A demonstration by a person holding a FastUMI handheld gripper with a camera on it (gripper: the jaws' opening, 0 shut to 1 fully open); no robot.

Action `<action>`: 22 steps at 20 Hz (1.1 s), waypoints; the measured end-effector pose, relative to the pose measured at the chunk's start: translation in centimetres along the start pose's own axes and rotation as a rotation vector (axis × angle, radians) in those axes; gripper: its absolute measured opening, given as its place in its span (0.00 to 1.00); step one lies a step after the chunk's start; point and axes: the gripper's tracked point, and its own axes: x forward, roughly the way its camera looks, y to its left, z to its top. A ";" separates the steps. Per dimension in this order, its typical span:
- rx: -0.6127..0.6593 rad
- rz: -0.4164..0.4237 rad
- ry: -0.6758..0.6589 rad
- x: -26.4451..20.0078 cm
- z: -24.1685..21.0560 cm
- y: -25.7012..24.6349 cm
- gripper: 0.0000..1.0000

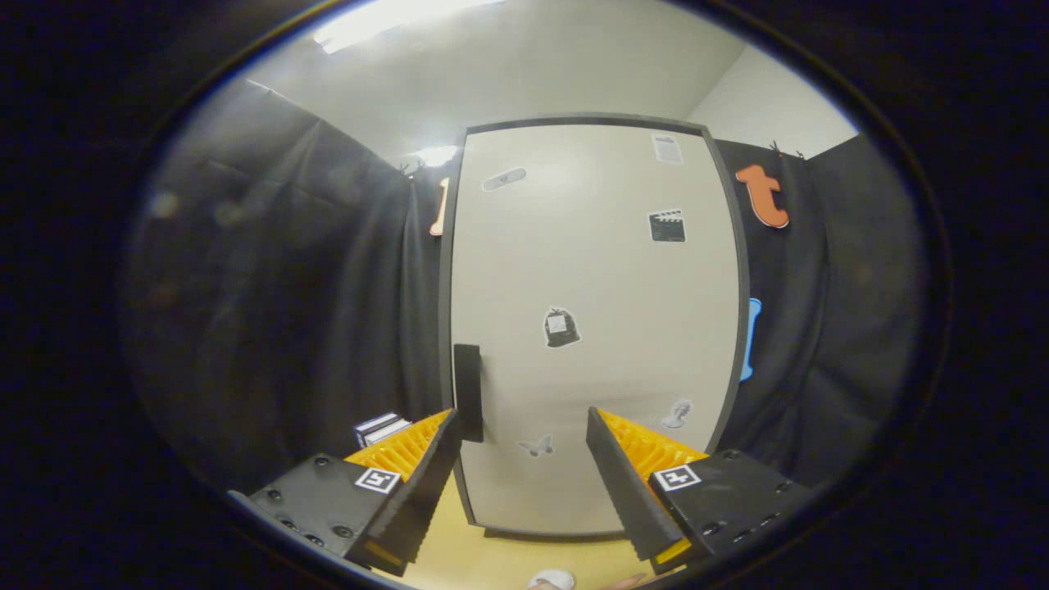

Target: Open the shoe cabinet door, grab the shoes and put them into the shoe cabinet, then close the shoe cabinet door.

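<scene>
The shoe cabinet [594,328] stands straight ahead, a tall white door in a dark frame with several small stickers on it, and the door is closed. A dark vertical handle [468,392] sits on the door's left edge, just above and beside my left fingertip. My gripper [524,426] is open, its two fingers spread in front of the door's lower part with nothing between them. A bit of a white shoe [551,580] shows on the floor below the fingers.
Black cloth walls close in on both sides of the cabinet. A small stack of white-edged items [381,427] lies low on the left, behind my left finger. The floor [492,561] in front of the cabinet is light yellow.
</scene>
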 end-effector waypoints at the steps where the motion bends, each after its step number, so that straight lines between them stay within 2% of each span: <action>1: 0.014 -0.007 -0.005 0.7 0.0 0.6 0.96; 10: 0.059 -0.081 0.007 8.6 -2.5 5.7 0.96; 20: 0.064 -0.195 0.026 14.4 -4.9 5.4 0.93; 22: 0.060 -0.200 0.018 14.5 -4.9 5.7 0.75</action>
